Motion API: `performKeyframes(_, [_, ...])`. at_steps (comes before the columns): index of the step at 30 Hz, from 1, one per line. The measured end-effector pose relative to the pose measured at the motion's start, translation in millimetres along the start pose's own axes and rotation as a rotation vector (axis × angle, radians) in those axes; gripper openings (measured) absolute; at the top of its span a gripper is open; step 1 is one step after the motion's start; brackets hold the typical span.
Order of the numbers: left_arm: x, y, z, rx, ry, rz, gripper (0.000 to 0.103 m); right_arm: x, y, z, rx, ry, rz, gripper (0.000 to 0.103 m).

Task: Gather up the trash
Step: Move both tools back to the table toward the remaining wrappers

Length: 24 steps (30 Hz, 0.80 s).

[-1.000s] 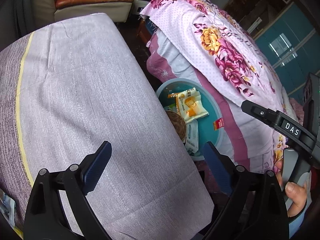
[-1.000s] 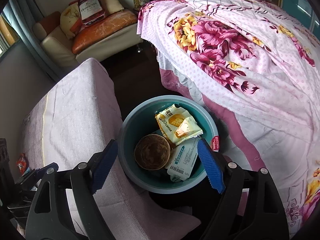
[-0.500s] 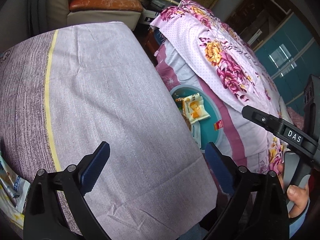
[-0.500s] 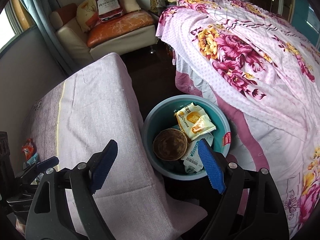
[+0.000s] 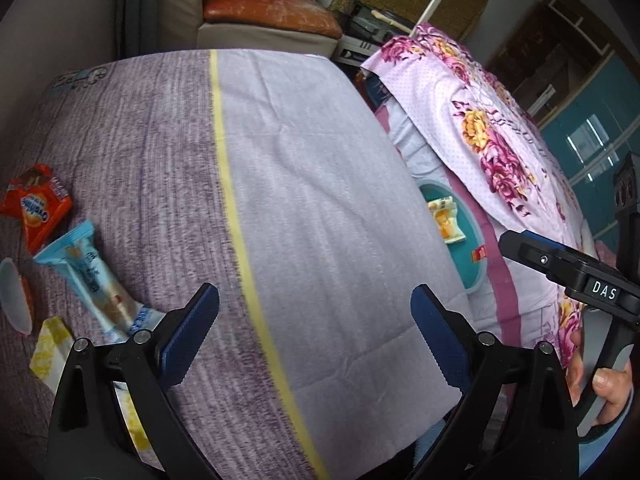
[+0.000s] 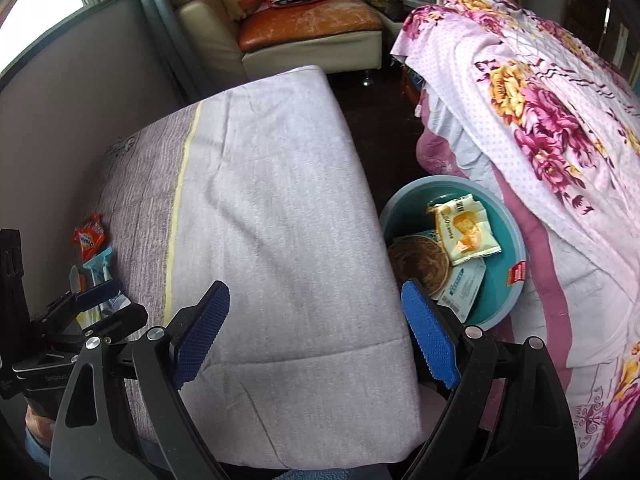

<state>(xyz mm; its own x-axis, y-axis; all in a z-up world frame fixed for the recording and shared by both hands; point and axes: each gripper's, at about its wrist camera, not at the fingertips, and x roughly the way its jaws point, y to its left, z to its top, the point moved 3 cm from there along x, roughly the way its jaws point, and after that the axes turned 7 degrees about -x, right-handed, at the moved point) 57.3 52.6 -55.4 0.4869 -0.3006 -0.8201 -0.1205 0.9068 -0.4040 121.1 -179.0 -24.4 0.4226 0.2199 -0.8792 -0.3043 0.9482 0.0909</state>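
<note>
My left gripper [image 5: 316, 334] is open and empty above the cloth-covered table [image 5: 320, 208]. At its left lie an orange snack wrapper [image 5: 38, 208], a light blue wrapper [image 5: 94, 280], a yellow wrapper [image 5: 50, 344] and a clear cup [image 5: 14, 300]. My right gripper [image 6: 316, 328] is open and empty over the table's right edge. The teal bin [image 6: 516, 240] on the floor holds a yellow wrapper [image 6: 466, 226], a brown round piece [image 6: 418, 264] and a white packet [image 6: 464, 286]. The bin also shows in the left wrist view [image 5: 474, 240].
A bed with a pink floral cover [image 6: 540, 120] stands right of the bin. A sofa with an orange cushion [image 6: 308, 24] is at the back. The table stands against a wall [image 6: 100, 72] on the left. Dark floor [image 6: 372, 116] lies between table and bed.
Both grippers have swung left, away from the bin and over the table. The wrappers at the table's left have come into view. Both stay open.
</note>
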Motion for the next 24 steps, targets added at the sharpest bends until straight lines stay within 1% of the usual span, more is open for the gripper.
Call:
performKeyframes(7, [-27, 68, -1, -0.091, -0.043, 0.063, 0.097, 16, 47, 5, -0.061, 0.046, 0.057, 0.084])
performKeyframes(11, [-39, 97, -3, -0.134, -0.064, 0.086, 0.097, 27, 80, 6, -0.115, 0.077, 0.075, 0.084])
performKeyframes(16, [-50, 125, -6, -0.168, -0.082, 0.11, 0.097, 41, 119, 9, -0.185, 0.117, 0.093, 0.084])
performKeyframes(24, [-65, 168, -12, -0.218, -0.1, 0.143, 0.097, 57, 166, 13, -0.263, 0.158, 0.12, 0.084])
